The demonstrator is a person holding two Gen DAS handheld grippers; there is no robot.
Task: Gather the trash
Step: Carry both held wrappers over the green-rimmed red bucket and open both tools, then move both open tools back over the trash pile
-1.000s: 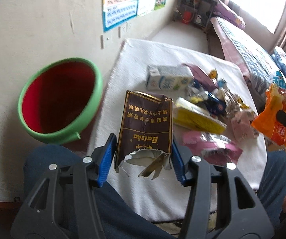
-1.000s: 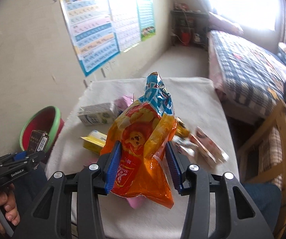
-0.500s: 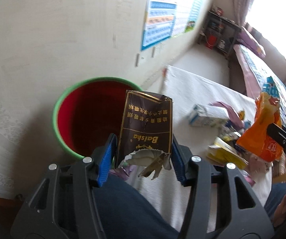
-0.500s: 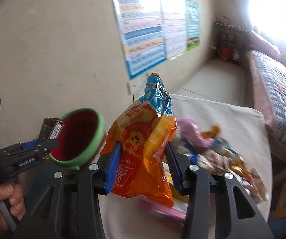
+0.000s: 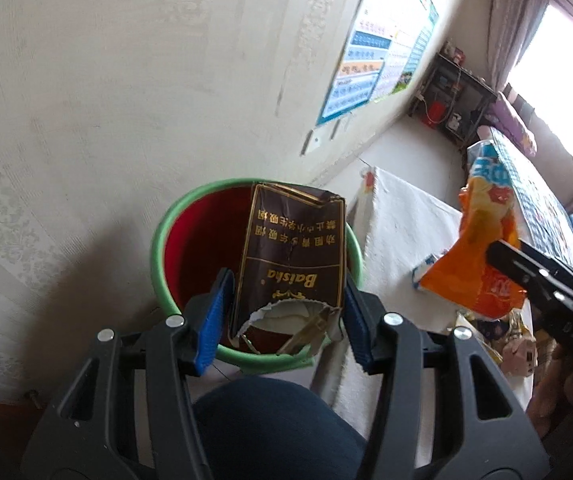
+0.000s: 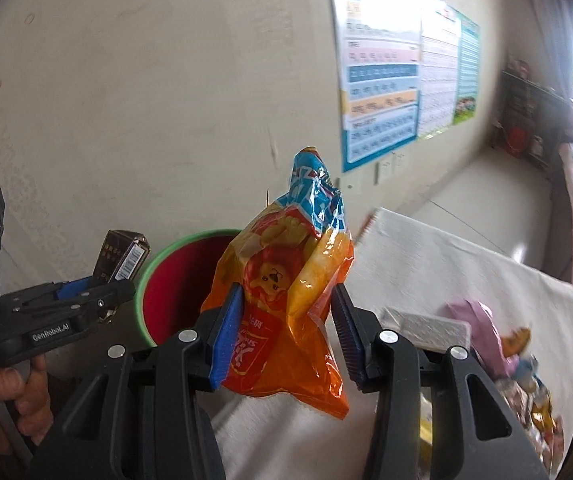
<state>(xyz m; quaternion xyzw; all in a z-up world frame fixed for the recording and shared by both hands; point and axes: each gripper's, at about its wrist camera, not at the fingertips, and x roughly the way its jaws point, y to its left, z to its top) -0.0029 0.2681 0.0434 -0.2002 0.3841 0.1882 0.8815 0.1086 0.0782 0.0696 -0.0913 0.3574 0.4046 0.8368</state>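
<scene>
Hanging over the green-rimmed bin [image 5: 158, 240], the left gripper [image 5: 284, 318] is pinching a torn brown cigarette pack [image 5: 292, 256], presumably for dropping; the right gripper [image 6: 286, 336] is clamping an orange snack bag [image 6: 286, 300] beside the bin, past the table's [image 6: 466, 264] near-left corner.

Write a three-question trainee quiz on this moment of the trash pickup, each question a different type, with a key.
1. True or false: the left gripper is shut on a brown torn packet.
2. Multiple choice: the right gripper is shut on which item? A) a milk carton B) an orange snack bag C) a pink wrapper
3. Fill in: in the left wrist view, the brown packet is seen in front of the opening of the red bin, which has a ____ rim.

Key: 1 true; 2 B; 3 green.
</scene>
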